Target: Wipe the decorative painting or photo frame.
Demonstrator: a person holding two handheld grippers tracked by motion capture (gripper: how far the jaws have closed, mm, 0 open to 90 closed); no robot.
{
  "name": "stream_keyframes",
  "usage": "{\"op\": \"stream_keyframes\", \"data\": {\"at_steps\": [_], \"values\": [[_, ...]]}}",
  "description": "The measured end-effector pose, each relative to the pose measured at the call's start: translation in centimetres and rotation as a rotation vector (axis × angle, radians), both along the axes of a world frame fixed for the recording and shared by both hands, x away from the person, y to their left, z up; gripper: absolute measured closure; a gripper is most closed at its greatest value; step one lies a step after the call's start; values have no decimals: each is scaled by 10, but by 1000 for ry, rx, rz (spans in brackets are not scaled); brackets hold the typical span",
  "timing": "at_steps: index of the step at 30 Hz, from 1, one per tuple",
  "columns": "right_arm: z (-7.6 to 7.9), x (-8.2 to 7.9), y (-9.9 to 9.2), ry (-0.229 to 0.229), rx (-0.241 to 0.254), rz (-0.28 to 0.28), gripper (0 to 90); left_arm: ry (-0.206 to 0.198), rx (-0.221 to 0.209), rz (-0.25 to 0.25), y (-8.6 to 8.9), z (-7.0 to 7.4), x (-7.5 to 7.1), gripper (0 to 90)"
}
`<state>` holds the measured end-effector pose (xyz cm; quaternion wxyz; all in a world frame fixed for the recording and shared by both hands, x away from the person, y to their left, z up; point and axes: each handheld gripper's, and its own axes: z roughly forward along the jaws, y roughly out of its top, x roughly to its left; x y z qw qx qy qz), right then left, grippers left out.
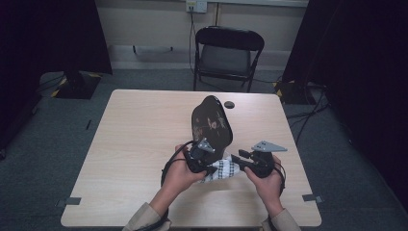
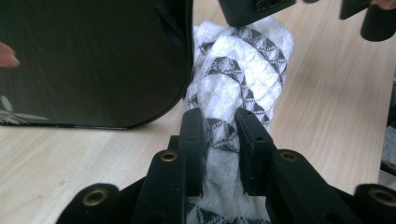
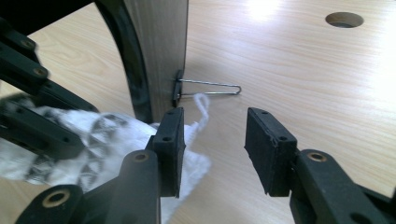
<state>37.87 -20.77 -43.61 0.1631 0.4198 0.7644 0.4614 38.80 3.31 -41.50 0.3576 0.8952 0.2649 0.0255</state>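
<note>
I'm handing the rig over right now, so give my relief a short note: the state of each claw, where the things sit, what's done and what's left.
Left claw: shut on the patterned cloth, bunched against the black board's lower edge.
Right claw: open, holding nothing, beside the cloth's loose end and near the wire clip on the board's back.
The board stands tilted on edge on the table, in front of the person.
Done: cloth gripped and brought to the board.
Left: probably wiping the board, though progress can't be judged; keep the board steady.
</note>
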Motion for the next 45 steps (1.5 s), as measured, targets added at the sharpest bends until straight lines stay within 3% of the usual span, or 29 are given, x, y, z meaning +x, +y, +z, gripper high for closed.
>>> {"op": "stream_keyframes", "data": {"at_steps": [11,24,34,45], "values": [[-4,2,-6,4,-2,-26,569,-36,-15,-11,-1,26,-2,747],[-6,3,-7,13,-5,-33,567,-93,-35,-20,0,68,-2,753],[-6,2,-3,13,-7,-10,563,-134,-78,-36,-5,98,-1,753],[-3,-1,3,1,2,24,561,-178,-99,-4,-3,122,4,751]]}}
